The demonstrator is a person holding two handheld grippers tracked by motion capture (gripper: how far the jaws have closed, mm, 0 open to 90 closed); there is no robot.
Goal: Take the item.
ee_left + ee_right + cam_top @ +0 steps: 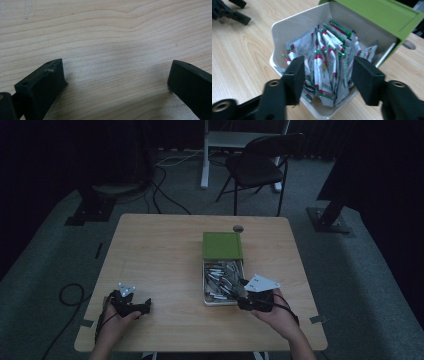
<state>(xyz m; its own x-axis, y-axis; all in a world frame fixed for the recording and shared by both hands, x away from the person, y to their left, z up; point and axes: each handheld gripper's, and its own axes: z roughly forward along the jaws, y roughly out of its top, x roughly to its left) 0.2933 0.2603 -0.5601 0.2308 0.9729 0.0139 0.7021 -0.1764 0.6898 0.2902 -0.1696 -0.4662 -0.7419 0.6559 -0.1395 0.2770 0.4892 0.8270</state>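
Note:
A white box [220, 301] sits right of the table's middle, its green lid [222, 245] slid back over the far half. Several silver sachets [222, 279] with red and green print fill the uncovered part. My right gripper [236, 290] reaches over the box's near right corner. In the right gripper view its jaws stand apart at the near rim of the box [294, 27], with several sachets [324, 75] between them and no pad clearly pressing. My left gripper [145, 305] rests near the table's front left, open over bare wood [115, 37].
The wooden table [160, 255] has a round cable hole [238, 228] just beyond the green lid [382, 15]. A dark folding chair [257, 162] and a white desk leg stand on the carpet behind. Cables lie on the floor at the left.

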